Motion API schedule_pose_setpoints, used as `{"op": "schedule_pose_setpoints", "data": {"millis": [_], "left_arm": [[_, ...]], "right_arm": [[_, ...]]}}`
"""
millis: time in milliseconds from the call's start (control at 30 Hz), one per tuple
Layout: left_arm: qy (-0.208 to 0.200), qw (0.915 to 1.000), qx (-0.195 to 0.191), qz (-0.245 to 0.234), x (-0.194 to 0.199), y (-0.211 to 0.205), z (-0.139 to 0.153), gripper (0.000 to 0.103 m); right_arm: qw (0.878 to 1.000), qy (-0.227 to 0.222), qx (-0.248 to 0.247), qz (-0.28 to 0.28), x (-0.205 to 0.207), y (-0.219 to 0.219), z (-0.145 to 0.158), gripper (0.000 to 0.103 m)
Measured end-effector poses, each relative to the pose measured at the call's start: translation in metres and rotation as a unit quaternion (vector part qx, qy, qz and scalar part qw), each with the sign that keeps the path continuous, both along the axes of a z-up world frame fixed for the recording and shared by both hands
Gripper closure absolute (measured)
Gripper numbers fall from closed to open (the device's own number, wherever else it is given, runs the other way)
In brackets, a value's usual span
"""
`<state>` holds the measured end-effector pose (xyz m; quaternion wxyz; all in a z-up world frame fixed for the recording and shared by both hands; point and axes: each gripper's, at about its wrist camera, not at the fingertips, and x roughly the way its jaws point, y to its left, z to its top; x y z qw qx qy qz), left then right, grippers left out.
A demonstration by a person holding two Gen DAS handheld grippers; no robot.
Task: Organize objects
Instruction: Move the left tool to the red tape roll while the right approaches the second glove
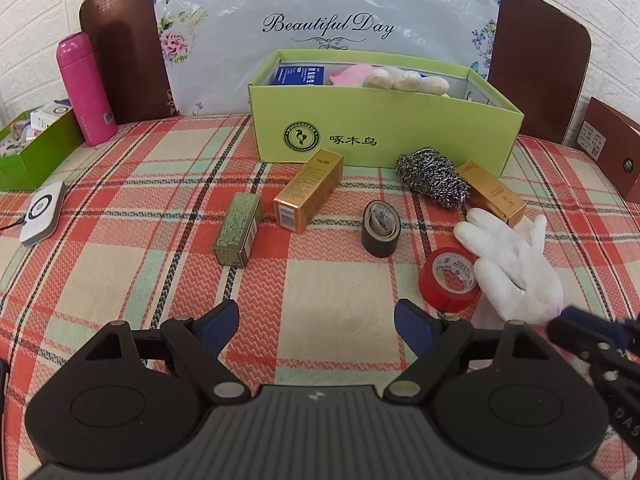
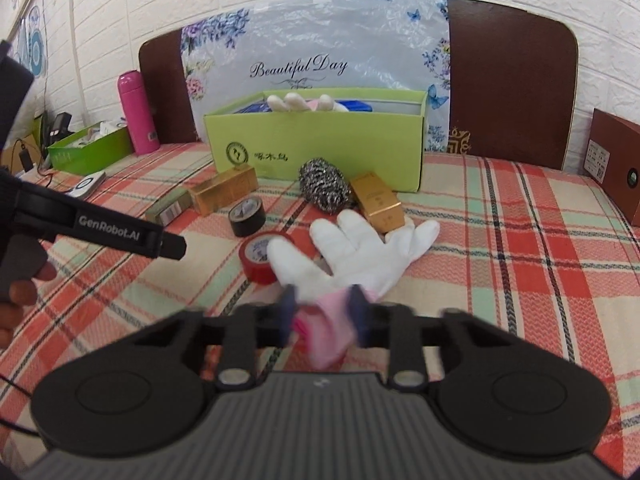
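Partly sorted scene. The green box (image 1: 384,120) at the back of the plaid cloth (image 1: 320,288) already holds a blue carton (image 1: 298,75), a pink item and another pale glove (image 1: 404,79) — so some of your work looks done. Left out in front of it: the olive box (image 1: 236,236), two gold boxes (image 1: 310,190) and (image 1: 496,196), the steel scourer (image 1: 432,182), the black tape roll (image 1: 381,228), the red tape roll (image 1: 450,280) and the white glove (image 2: 360,252).

Your right gripper (image 2: 322,312) has its fingers set narrowly either side of the glove's pink cuff, which lies on the cloth just beside the red roll; motion blur hides whether they grip it yet. Your left gripper (image 1: 316,324) hovers spread wide, holding nothing — roughly seven items remain.
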<state>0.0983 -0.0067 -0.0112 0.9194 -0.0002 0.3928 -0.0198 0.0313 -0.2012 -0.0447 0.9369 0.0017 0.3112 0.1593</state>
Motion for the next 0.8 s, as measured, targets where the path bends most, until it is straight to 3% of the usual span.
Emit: {"op": "schedule_pose_setpoints", "data": {"millis": [133,267,333,367,400,533,600,633,800], "left_arm": [[0.001,0.9991,-0.035,-0.026,0.0,0.0,0.0,0.015],[-0.019,0.9978,-0.03,-0.055,0.012,-0.021,0.002,0.015],[-0.015,0.9979,-0.029,-0.056,0.022,-0.029,0.002,0.015],[-0.014,0.9979,-0.031,-0.055,0.024,-0.031,0.003,0.015],[-0.018,0.9978,-0.033,-0.055,0.023,-0.032,0.005,0.015],[-0.027,0.9976,-0.02,-0.06,0.015,-0.03,0.006,0.015],[-0.025,0.9975,-0.02,-0.063,0.014,-0.026,0.005,0.015],[-0.025,0.9971,-0.023,-0.068,0.014,-0.024,0.004,0.015],[-0.016,0.9952,-0.04,-0.088,0.025,-0.037,-0.002,0.015]], "right_arm": [[1.0,0.01,0.001,0.015,-0.021,-0.007,-0.002,0.097],[1.0,0.018,-0.008,0.015,-0.03,-0.009,-0.005,0.094],[1.0,0.013,-0.001,-0.007,-0.023,-0.01,-0.005,0.065],[1.0,0.007,0.006,-0.017,-0.018,-0.01,-0.005,0.045],[1.0,0.002,0.012,-0.018,-0.013,-0.009,-0.005,0.045],[1.0,0.007,0.011,-0.019,0.013,0.001,-0.017,0.051],[0.999,0.033,0.01,-0.021,0.019,-0.001,-0.026,0.09],[0.999,0.033,0.026,-0.026,0.016,-0.008,-0.024,0.094],[0.998,0.009,0.018,-0.063,-0.022,-0.045,-0.006,0.095]]}}
